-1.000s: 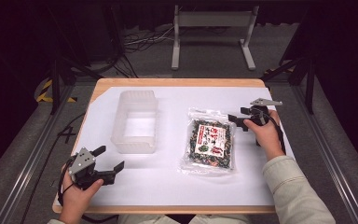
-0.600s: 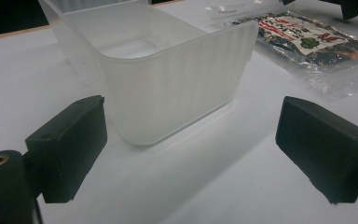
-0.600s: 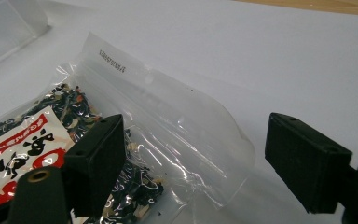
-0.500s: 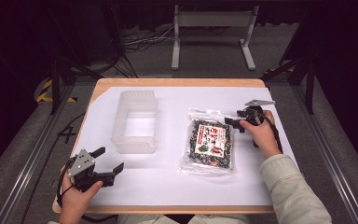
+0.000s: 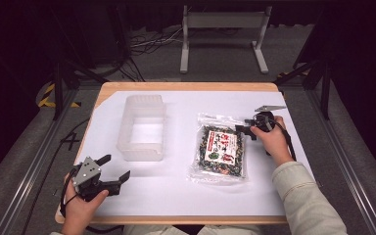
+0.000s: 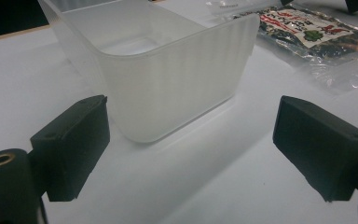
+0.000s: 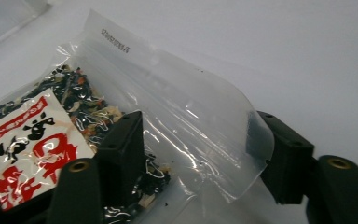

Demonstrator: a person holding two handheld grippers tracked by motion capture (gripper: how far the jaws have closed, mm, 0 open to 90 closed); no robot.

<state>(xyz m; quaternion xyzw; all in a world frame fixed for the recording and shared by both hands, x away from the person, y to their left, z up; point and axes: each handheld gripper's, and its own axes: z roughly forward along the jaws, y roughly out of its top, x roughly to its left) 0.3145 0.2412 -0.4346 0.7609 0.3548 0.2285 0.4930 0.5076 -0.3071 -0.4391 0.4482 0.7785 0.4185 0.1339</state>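
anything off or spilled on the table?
Nothing spilled. The snack bag lies flat and sealed; its clear top corner curls up between the open jaws of the right gripper. The clear container stands upright, empty.

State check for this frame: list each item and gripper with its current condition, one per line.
Snack bag: sealed, lying flat on the white sheet, its clear top corner lifted between the right jaws.
Clear plastic container: upright, open-topped, empty.
Right gripper: jaws apart, straddling the bag's corner, not yet closed on it.
Left gripper: open, holding nothing, near the table's front left corner, facing the container.
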